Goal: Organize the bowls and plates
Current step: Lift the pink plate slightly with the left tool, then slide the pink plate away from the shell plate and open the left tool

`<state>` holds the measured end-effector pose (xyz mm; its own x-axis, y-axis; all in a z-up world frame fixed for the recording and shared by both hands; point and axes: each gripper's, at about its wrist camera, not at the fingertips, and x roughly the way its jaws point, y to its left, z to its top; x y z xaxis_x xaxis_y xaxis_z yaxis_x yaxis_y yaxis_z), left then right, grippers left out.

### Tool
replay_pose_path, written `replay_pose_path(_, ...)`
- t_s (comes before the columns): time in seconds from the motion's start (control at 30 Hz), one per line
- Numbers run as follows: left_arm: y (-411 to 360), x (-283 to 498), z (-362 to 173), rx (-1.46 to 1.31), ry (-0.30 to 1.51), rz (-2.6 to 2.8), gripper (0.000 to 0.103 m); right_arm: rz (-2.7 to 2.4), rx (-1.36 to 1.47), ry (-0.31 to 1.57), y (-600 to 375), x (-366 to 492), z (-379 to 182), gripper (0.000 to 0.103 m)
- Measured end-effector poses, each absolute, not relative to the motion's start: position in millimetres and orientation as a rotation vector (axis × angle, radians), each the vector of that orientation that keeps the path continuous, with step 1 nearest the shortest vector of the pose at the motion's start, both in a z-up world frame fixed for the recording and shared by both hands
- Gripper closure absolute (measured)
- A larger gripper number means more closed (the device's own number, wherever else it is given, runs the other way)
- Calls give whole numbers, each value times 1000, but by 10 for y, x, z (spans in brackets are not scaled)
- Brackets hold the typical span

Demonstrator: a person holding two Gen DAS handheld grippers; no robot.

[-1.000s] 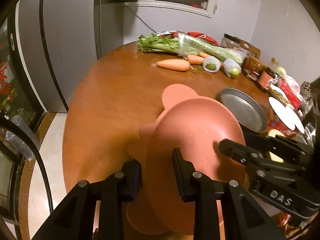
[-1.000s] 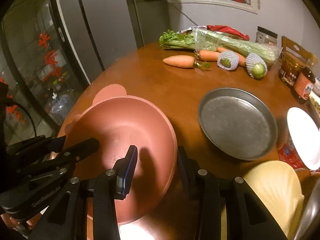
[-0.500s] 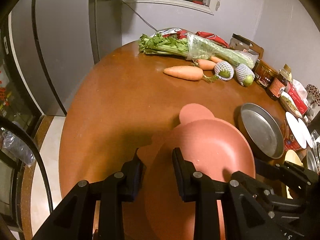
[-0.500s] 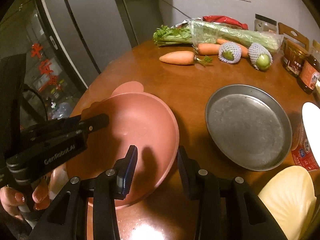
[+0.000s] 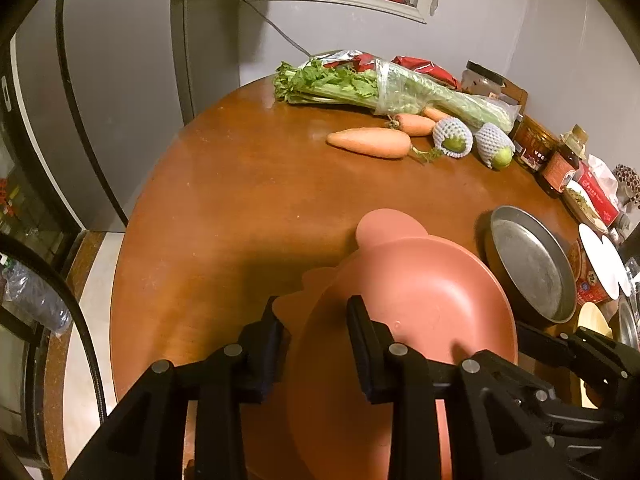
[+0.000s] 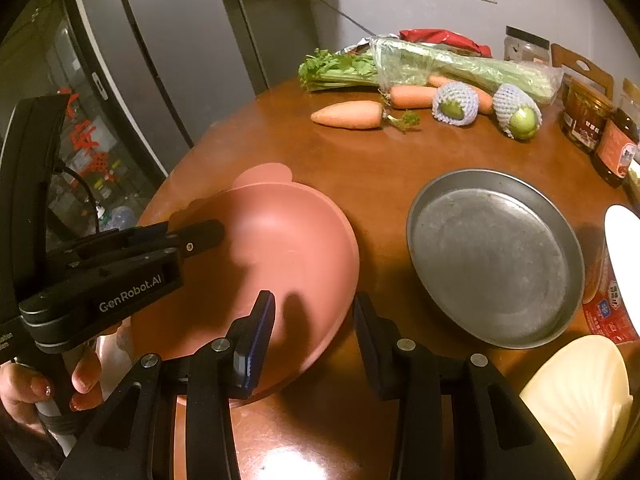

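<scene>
Both grippers straddled the rim of the pink bowl (image 6: 276, 252), one on each side. My left gripper (image 5: 316, 320) sat with its jaws parted, one finger outside the rim and one inside; whether the pads pressed the rim I could not tell. My right gripper (image 6: 314, 316) likewise stood with jaws apart across the near rim at 6 o'clock, with a visible gap on the outer side. My judgement was that the two-sided hold kept the wide, shallow bowl level while it was set down.

The bowl lay at the near edge of the round wooden table (image 5: 248, 200), over a second pink piece with rounded ears (image 5: 384, 224) that protruded at 12 o'clock. I judged this to be a stack of matching ware, which suits the task.

Count of dishes visible:
- Pink pieces: two, nested or stacked.
- Metal pan (image 6: 496, 256): one, at 3 o'clock of the bowl, just beside it.
- Cream shell-shaped dish (image 6: 580, 400): one, at 5 o'clock.
- White plate (image 6: 624, 256): one, at the right edge, partly cut off.

Count of produce at 12 o'clock, well apart from the dishes:
- Carrots (image 6: 348, 115): three.
- Net-wrapped green fruits (image 6: 456, 104): two.
- Bagged celery (image 6: 420, 66): one bundle.
</scene>
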<state>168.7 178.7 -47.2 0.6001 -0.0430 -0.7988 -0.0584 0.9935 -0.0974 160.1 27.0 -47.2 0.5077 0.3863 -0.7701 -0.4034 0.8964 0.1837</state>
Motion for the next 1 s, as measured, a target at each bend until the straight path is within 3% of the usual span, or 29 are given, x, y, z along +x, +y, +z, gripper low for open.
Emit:
replay_pose_path(0.5, 1845, 1567, -295, -113, 880, 65, 57, 421, -13, 882, 154, 1522, -329, 57)
replay_pose_path(0.73, 1706, 1339, -39, -81, 822, 61, 43, 396, 4, 820, -15, 1355, -93, 52)
replay_pose_path(1.0, 1420, 1031, 237, -58, 770, 5, 42, 355, 33, 743, -265, 1048, 212, 48)
